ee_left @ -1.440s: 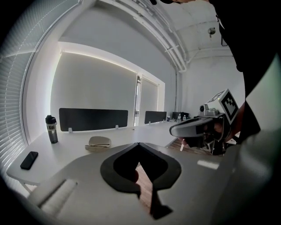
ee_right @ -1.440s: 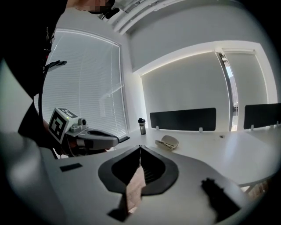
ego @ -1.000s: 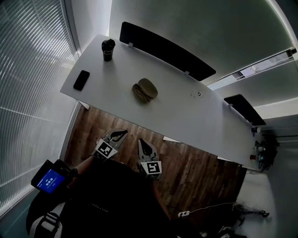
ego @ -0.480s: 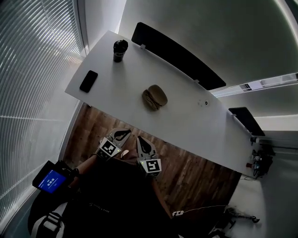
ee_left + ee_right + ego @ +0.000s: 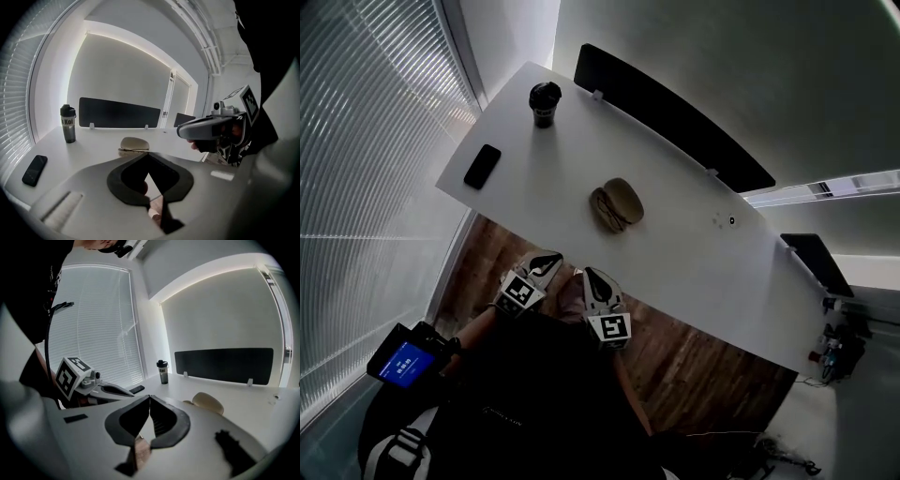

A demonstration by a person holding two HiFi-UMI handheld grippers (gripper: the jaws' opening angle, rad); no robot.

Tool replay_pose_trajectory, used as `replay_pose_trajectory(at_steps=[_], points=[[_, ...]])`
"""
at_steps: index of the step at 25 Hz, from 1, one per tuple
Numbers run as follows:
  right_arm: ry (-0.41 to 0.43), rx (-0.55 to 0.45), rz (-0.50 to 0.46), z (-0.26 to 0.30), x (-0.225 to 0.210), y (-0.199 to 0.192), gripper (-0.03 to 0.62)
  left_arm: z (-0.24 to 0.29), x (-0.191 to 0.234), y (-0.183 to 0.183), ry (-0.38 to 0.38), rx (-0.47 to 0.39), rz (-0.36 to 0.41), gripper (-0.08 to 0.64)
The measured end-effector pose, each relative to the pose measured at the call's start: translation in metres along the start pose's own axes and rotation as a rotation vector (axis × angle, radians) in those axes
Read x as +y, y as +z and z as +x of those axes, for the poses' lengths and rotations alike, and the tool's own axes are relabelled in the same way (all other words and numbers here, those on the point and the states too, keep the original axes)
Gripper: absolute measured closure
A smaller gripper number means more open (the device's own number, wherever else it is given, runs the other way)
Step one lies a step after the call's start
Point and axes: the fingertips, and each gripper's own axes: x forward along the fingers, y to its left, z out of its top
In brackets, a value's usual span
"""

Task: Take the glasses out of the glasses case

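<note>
Head view: glasses case (image 5: pixel 617 204) sits mid-frame on the table (image 5: pixel 694 253), well apart from both tools lower down. Left gripper view: left gripper (image 5: pixel 148 154) closed, empty. Right gripper view: right gripper (image 5: pixel 149 397) likewise (arriving closed, they might shove the case away).

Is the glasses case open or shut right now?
Shut, it seems: the glasses case has its lid down on its base, with only a thin seam between them.

I am holding my left gripper (image 5: pixel 551 258) and right gripper (image 5: pixel 589 274) side by side, angling slightly downward, fingers (image 5: pixel 130 176) pressing together, empty.
</note>
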Motion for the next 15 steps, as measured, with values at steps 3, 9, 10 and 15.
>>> replay_pose_trajectory(at_steps=[3,9,10,15], points=[[0.042,0.006,-0.039,0.001,-0.034,-0.004,0.584,0.029,-0.004,0.007,0.027,0.027,0.02,0.553],[0.116,0.034,-0.095,0.022,-0.118,-0.004,0.584,0.092,-0.005,0.026,0.071,0.081,-0.001,0.552],[0.112,0.038,-0.086,0.025,-0.133,-0.004,0.584,0.1,-0.004,0.028,0.079,0.08,-0.013,0.552],[0.088,0.119,-0.073,0.033,-0.173,-0.009,0.584,0.128,0.004,0.03,0.03,0.086,0.02,0.552]])
